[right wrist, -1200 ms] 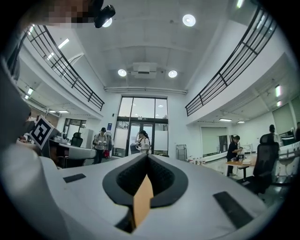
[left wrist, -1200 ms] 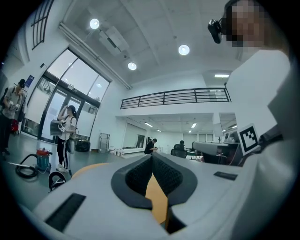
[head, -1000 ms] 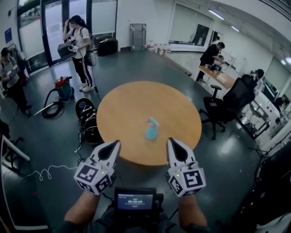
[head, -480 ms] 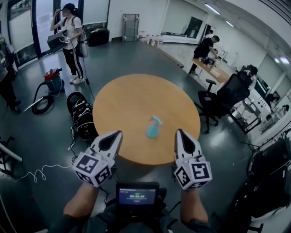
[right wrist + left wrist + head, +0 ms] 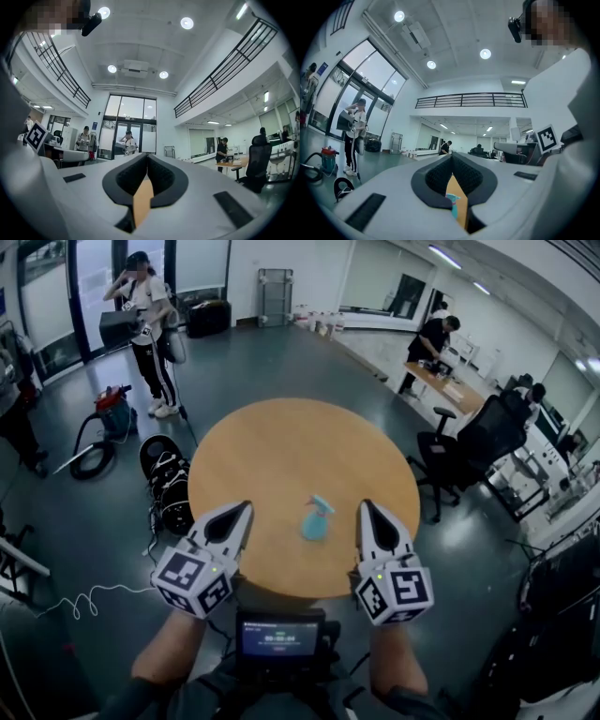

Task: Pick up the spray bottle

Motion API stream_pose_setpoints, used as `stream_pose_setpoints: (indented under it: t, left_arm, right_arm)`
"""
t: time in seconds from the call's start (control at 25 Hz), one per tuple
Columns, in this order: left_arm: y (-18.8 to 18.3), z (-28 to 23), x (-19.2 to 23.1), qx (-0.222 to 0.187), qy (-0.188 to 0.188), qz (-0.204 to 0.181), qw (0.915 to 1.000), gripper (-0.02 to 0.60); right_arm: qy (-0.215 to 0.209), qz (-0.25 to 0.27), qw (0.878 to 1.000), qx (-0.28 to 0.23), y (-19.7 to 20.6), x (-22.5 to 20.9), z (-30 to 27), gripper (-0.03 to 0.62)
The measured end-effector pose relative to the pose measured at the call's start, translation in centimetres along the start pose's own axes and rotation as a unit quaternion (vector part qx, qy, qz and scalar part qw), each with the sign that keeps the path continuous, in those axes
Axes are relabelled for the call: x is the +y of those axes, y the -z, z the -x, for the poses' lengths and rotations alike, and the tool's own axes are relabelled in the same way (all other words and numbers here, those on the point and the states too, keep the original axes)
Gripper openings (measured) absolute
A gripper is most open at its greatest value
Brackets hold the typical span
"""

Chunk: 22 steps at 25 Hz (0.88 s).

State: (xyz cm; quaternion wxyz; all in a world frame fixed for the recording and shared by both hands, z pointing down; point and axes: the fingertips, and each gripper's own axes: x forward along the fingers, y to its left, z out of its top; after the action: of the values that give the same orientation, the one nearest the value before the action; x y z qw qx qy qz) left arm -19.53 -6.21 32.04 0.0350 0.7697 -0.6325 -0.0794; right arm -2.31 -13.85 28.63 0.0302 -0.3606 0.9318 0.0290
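A light blue spray bottle [image 5: 316,518] stands on the round wooden table [image 5: 281,465], near its front edge. My left gripper [image 5: 242,512] hovers at the table's near rim, left of the bottle, jaws shut and empty. My right gripper [image 5: 367,512] is held level to the right of the bottle, also shut with nothing in it. Through the slit below the left gripper's closed pads [image 5: 452,176] a sliver of the blue bottle [image 5: 453,206] and the tabletop shows. In the right gripper view only the wooden tabletop [image 5: 142,199] shows below the shut pads [image 5: 147,174].
A black office chair [image 5: 473,451] stands right of the table. Coiled black cables [image 5: 169,479] and a red vacuum [image 5: 111,409] lie on the floor at left. A person [image 5: 145,329] stands far left; another person [image 5: 431,343] works at a desk at the back right.
Both grippers and the head have come closer to the table. The tips now reach its near rim and flank the bottle. Both stay shut.
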Motion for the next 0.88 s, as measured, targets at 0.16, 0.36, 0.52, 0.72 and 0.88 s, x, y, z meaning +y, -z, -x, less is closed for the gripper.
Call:
stream_pose_setpoints:
  t: [0.16, 0.36, 0.52, 0.72, 0.88]
  left_arm:
    - [-0.5, -3.3, 0.7, 0.000, -0.011, -0.010, 0.9999, 0.003]
    - [-0.3, -7.9, 1.8, 0.011, -0.032, -0.024, 0.9992, 0.004]
    - [0.5, -10.5, 2.9, 0.022, -0.046, -0.015, 0.9986, 0.003]
    - [1.4, -12.8, 3.9, 0.032, -0.063, -0.012, 0.9974, 0.005]
    - [2.0, -13.6, 5.2, 0.039, -0.065, -0.004, 0.9971, 0.005]
  right_arm:
    - [-0.015, -0.005, 1.000, -0.008, 0.1, -2.1, -2.7, 0.014]
    - [-0.053, -0.010, 0.999, -0.007, 0.5, -4.5, -6.7, 0.018]
    - [-0.073, -0.016, 0.997, 0.003, 1.6, -5.9, -9.3, 0.018]
    - [-0.113, -0.026, 0.993, 0.008, 2.4, -6.7, -11.6, 0.059]
    - [-0.124, -0.029, 0.992, 0.015, 3.2, -6.4, -13.1, 0.098]
